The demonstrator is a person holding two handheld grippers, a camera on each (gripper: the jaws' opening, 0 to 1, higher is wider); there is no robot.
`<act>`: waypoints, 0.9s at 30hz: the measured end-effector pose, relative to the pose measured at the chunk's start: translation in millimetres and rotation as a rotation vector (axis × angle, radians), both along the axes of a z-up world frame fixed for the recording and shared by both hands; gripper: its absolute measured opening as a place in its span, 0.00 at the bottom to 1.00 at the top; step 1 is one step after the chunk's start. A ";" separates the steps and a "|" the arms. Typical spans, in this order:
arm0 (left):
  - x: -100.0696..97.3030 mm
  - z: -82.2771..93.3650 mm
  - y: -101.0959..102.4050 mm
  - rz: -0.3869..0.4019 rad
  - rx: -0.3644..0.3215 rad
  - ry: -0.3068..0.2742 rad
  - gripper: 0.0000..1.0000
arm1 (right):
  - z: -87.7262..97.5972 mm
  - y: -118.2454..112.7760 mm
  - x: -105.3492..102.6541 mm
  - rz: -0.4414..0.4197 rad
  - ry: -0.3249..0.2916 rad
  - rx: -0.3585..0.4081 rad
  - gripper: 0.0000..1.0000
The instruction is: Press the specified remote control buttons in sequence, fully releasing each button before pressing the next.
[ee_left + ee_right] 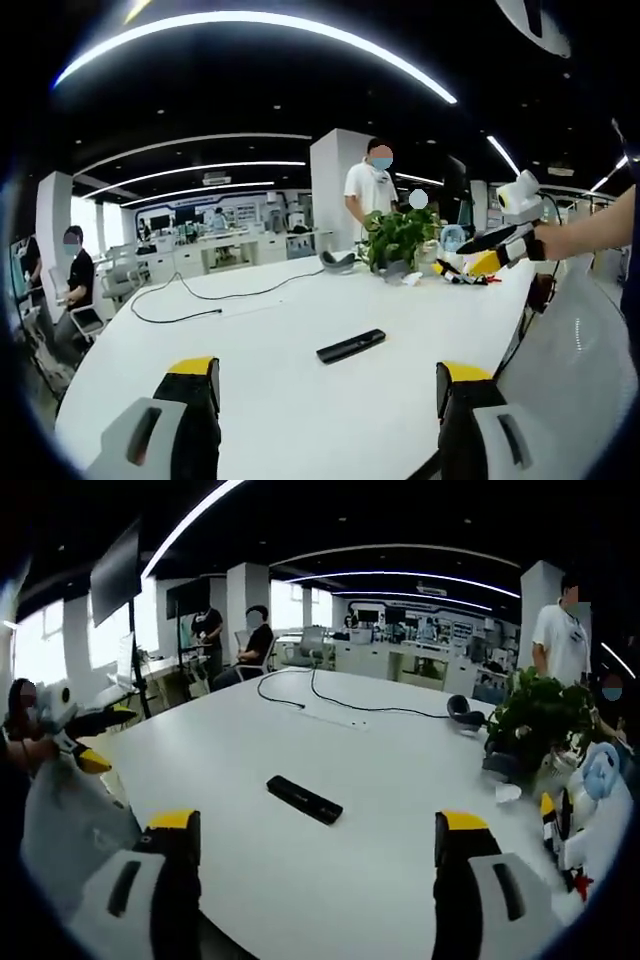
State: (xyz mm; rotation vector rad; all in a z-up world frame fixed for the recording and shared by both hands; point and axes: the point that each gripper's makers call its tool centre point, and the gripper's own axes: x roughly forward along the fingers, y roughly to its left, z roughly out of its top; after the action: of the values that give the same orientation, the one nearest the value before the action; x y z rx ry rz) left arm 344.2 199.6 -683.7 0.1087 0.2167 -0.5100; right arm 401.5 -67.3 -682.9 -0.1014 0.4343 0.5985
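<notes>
The black remote [351,346] lies flat on the white desk [260,400], well short of the potted plant [398,238]. Left tongs [328,385] and right tongs [316,840] both hover wide apart, empty, on the near side of the remote. The right tongs also show beside the plant, raised above the desk on an outstretched forearm [600,225]

- White table [300,400], broad and curved.
- Potted plant [398,238] at its far side.
- Black cable [200,297] trailing across the far left of the table.
- Headphones [462,712] beside the plant.
- Person in white shirt [370,185] standing beyond.
</notes>
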 end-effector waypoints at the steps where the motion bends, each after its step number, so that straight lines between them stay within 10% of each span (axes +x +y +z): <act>1: 0.1 0.4 -0.1 0.000 0.001 -0.002 0.94 | 0.0 1.2 -1.7 0.001 0.005 0.016 1.00; 27: -3.9 -5.8 -5.7 -0.036 -0.033 0.038 0.94 | -21.3 -17.6 -22.9 -0.059 -0.003 -0.068 0.96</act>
State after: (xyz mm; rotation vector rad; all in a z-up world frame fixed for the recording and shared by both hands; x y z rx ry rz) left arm 340.3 193.9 -689.5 0.0710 0.2442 -0.5517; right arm 378.6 -85.0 -704.2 -0.1539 0.4531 0.5256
